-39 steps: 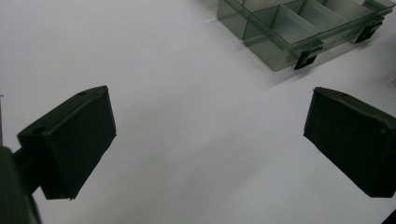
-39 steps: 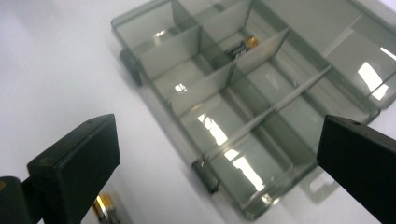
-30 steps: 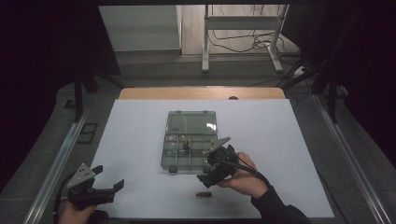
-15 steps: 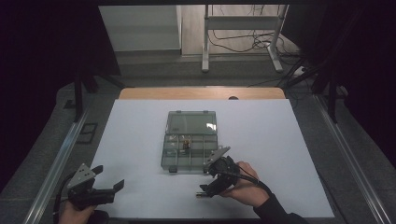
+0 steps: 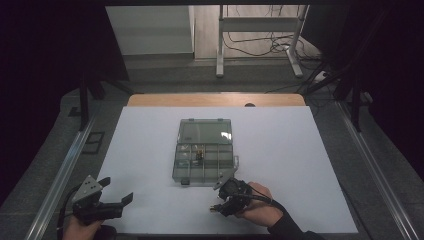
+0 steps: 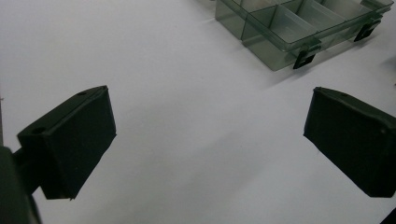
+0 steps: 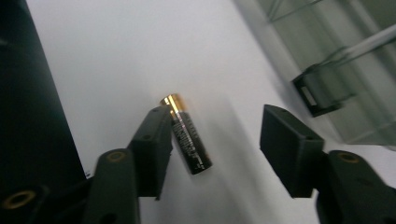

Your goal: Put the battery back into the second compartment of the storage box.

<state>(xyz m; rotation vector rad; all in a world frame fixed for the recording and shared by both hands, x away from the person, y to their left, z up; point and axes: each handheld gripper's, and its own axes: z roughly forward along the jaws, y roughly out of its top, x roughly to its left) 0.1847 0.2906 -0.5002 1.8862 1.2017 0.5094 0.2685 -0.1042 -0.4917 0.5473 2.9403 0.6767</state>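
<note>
- Battery (image 7: 186, 140): it lies on the white table (image 5: 310, 150) between the jaws of the right gripper (image 7: 212, 144), just in front of the clear compartment box (image 5: 203, 156). One jaw looks to be touching its side. The other stands well off, with a bare gap between pad and cell.
- The right gripper's jaws have just been closing, with the battery between them. They are half-spread and not yet pinching it.
- My worry is that with only one pad on it, the round cell could roll or get shoved sideways across the smooth sheet as the far jaw comes in.
- It also lies skewed to the jaws, gold cap up and away. A squeeze on that slant could catch one end and spin it out, or lift it crooked so that it slips.
- The box's black latch (image 7: 317, 95) sits close by on the far side, and a wide sweep could knock the box.
- The left gripper (image 6: 210, 140) rests low at the near left of the table, jaws spread wide with nothing between them. It is well apart from the box, so it could not steady it.
</note>
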